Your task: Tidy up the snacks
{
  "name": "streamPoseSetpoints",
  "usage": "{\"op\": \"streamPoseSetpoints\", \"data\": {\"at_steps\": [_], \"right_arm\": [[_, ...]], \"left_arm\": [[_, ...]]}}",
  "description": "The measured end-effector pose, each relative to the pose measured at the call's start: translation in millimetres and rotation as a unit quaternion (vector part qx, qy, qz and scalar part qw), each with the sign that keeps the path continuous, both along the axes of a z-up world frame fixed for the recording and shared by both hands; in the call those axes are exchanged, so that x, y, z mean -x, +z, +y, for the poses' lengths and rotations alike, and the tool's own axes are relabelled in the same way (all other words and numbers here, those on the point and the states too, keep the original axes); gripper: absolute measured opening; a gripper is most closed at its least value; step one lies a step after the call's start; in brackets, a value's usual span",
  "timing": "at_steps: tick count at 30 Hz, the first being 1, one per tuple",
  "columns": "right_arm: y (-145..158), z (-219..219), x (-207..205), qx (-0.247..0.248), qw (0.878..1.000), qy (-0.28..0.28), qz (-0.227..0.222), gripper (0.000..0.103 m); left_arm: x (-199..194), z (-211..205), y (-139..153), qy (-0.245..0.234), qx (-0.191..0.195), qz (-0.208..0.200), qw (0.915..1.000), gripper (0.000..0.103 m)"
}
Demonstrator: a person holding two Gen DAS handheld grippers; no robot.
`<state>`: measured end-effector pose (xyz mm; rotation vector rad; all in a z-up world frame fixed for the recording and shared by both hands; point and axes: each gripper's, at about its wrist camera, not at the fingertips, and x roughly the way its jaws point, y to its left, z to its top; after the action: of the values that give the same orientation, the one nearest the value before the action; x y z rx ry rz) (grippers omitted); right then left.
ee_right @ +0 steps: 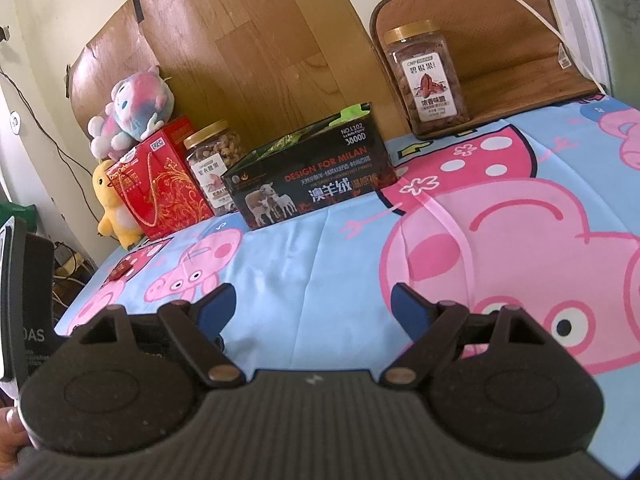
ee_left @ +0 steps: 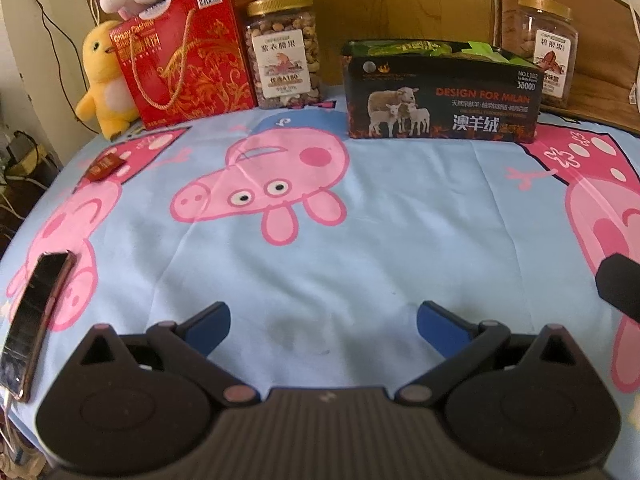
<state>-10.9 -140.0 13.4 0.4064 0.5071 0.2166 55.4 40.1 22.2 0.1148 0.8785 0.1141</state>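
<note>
My left gripper [ee_left: 323, 326] hovers over the cartoon-pig sheet [ee_left: 360, 248] with its jaws spread wide and holding nothing; my right gripper [ee_right: 312, 310] does the same. Along the top of the left view I see the red gift bag [ee_left: 188, 54], a nut jar [ee_left: 285, 50], the black box [ee_left: 442, 98] and, upper right, a second jar [ee_left: 546, 52]. A small red packet [ee_left: 105, 165] lies at left.

- A yellow plush chick [ee_left: 105, 80] sat far ahead-left of the tongs.
- A pastel plush [ee_right: 134, 108] perched above it.
- A phone [ee_left: 34, 316] lay close left.
</note>
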Motion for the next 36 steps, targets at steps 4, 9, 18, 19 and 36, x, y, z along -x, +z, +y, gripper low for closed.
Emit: {"op": "streamPoseSetpoints", "data": {"at_steps": [4, 9, 18, 19, 36], "right_arm": [[-0.1, 0.0, 0.4, 0.000, 1.000, -0.001, 0.000, 0.087], [0.4, -0.5, 0.6, 0.000, 1.000, -0.001, -0.002, 0.087], [1.9, -1.2, 4.3, -0.002, 1.000, -0.004, -0.008, 0.087], [2.1, -1.3, 4.6, -0.003, 1.000, -0.005, -0.008, 0.087], [3.4, -0.8, 5.4, -0.003, 1.000, -0.007, -0.010, 0.087]], "left_arm": [[3.3, -1.2, 5.5, 0.002, -0.014, -0.021, 0.9997, 0.103], [10.1, -4.9, 14.3, 0.012, -0.048, -0.064, 0.9967, 0.103], [20.8, -10.3, 29.7, 0.020, -0.074, -0.123, 0.9894, 0.103], [21.1, -10.6, 30.7, 0.021, -0.075, -0.126, 0.9889, 0.103], [25.6, -12.3, 32.9, 0.024, -0.081, -0.133, 0.9875, 0.103]]}}
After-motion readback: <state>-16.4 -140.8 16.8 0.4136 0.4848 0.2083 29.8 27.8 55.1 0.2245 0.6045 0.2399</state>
